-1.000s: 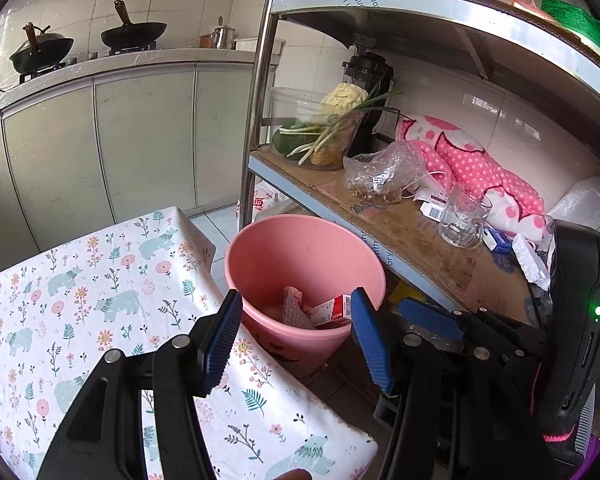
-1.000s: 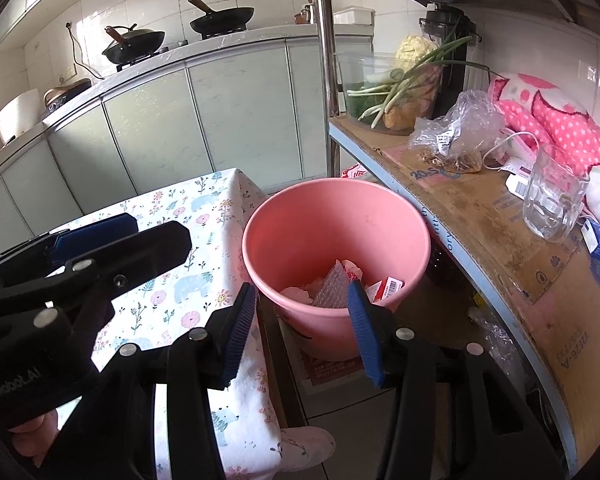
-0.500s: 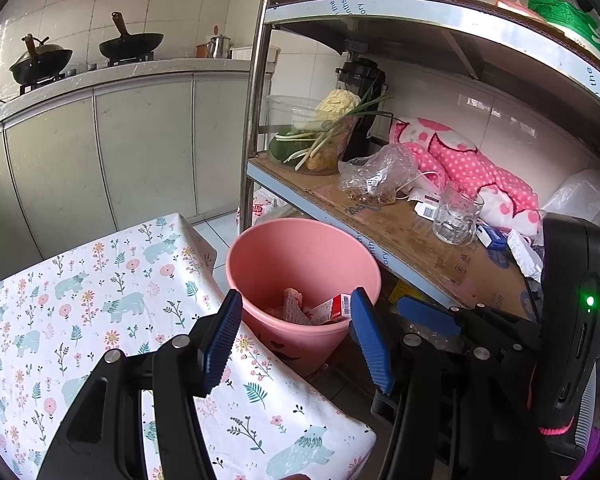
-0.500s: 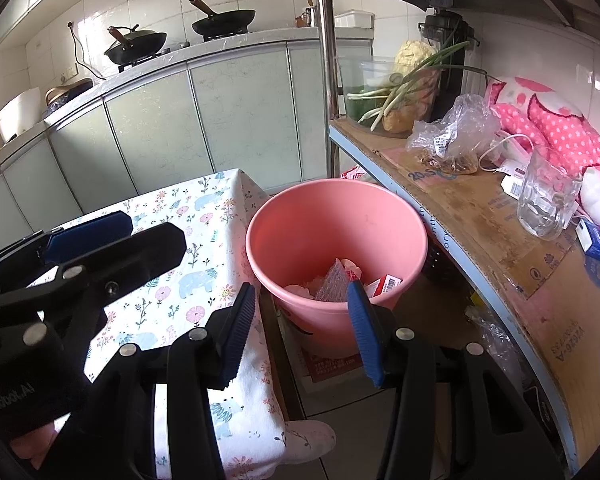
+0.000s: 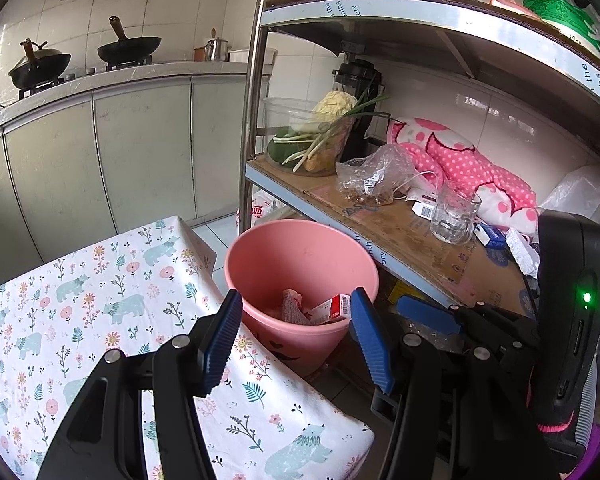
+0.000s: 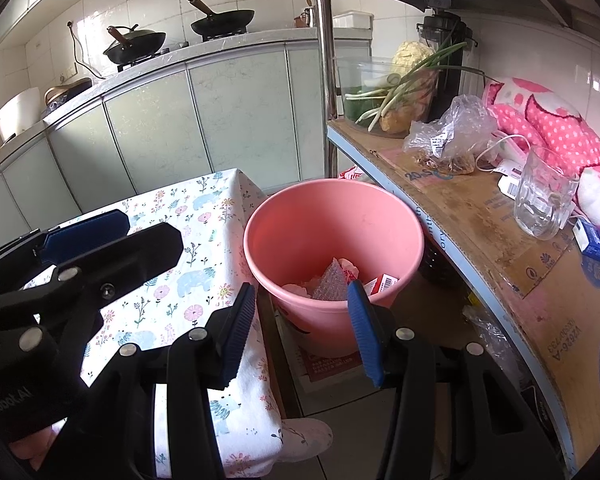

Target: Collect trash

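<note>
A pink bucket stands on the floor between the table and the shelf rack; it also shows in the right wrist view. Inside lie a red-and-white carton, a crumpled wrapper and other scraps. My left gripper is open and empty, above the table's corner, short of the bucket. My right gripper is open and empty, just in front of the bucket. The left gripper's body shows at the left of the right wrist view.
A table with a floral cloth lies left of the bucket. A metal shelf rack on the right holds a glass mug, a plastic bag, a bowl of vegetables and pink cloth. Cabinets and woks stand behind.
Both grippers have drawn back and up a little from the bucket, which looks slightly smaller and farther. Both stay open and empty.
</note>
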A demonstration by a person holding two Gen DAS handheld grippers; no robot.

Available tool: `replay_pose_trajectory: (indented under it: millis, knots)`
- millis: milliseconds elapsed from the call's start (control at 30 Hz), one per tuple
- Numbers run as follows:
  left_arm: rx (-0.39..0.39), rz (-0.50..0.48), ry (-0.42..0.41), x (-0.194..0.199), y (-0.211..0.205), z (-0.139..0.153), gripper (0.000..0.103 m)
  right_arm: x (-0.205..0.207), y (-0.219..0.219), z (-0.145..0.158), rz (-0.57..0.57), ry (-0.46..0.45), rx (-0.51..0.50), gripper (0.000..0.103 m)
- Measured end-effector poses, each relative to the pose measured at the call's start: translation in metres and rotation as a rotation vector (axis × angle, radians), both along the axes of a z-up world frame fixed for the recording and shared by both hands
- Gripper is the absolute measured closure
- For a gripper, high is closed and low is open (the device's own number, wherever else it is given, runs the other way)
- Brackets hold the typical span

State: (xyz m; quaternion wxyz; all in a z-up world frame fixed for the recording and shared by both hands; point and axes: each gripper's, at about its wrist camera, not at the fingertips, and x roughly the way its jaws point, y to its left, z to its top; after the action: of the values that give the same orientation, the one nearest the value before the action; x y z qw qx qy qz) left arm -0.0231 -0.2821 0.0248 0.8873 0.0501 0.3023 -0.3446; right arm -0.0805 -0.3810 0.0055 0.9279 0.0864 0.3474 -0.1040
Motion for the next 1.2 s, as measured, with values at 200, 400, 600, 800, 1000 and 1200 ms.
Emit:
replay_pose_trajectory:
  millis: [200, 400, 600, 800, 1000, 1200]
  knots:
    - [-0.001, -0.001, -0.001, 0.0001, 0.0, 0.0, 0.047, 0.0008, 0.0012, -0.0018, 0.004, 0.004, -0.002, 0.054]
    - [-0.001, -0.001, 0.001, 0.0001, -0.0001, 0.0, 0.047, 0.0012, 0.002, -0.0025, 0.005, 0.006, -0.002, 0.054]
    - [-0.002, -0.001, 0.001, -0.0002, 0.0001, 0.0001, 0.047, 0.0019, 0.0038, -0.0052, 0.009, 0.011, -0.003, 0.054]
    - [0.0, -0.001, 0.001, -0.0003, 0.0001, 0.0001, 0.047, 0.0021, 0.0045, -0.0057, 0.009, 0.013, -0.003, 0.054]
    - [-0.001, -0.002, 0.002, 0.0002, 0.0002, 0.0001, 0.047, 0.002, 0.0048, -0.0062, 0.009, 0.014, -0.003, 0.054]
    - [-0.002, -0.004, 0.004, -0.001, 0.0007, -0.0005, 0.047, 0.0021, 0.0054, -0.007, 0.01, 0.017, -0.005, 0.054]
